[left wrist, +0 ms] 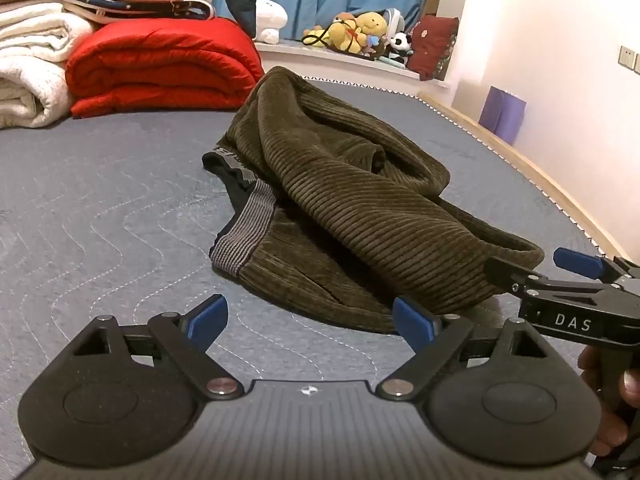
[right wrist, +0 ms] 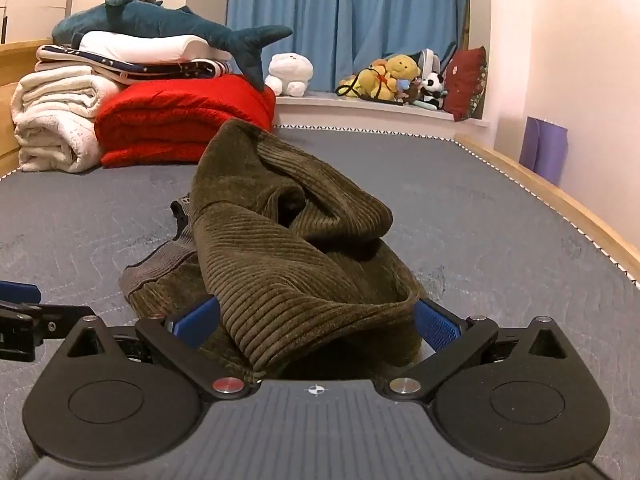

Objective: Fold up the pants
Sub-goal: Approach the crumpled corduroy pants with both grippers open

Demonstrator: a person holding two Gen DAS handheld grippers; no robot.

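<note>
Olive corduroy pants (left wrist: 352,208) in a loose heap on the bed (left wrist: 100,200), with both hand-held grippers at their near edge.

The left hand-held gripper (left wrist: 308,322) sits just short of the heap with its blue fingers (left wrist: 208,322) spread apart and nothing between them; its right finger lies just beside the near hem, and I cannot tell if they touch. The right hand-held gripper (right wrist: 316,322) also has its fingers wide apart, and a thick fold of the pants (right wrist: 288,264) lies between them, reaching back to the gripper body, not pinched. The grey ribbed waistband (left wrist: 246,232) shows on the heap's left side. Behind the pants, at the far end of the bed, sit a folded red blanket (left wrist: 160,68), white blankets (left wrist: 32,64) and a stuffed shark (right wrist: 176,26).
</note>
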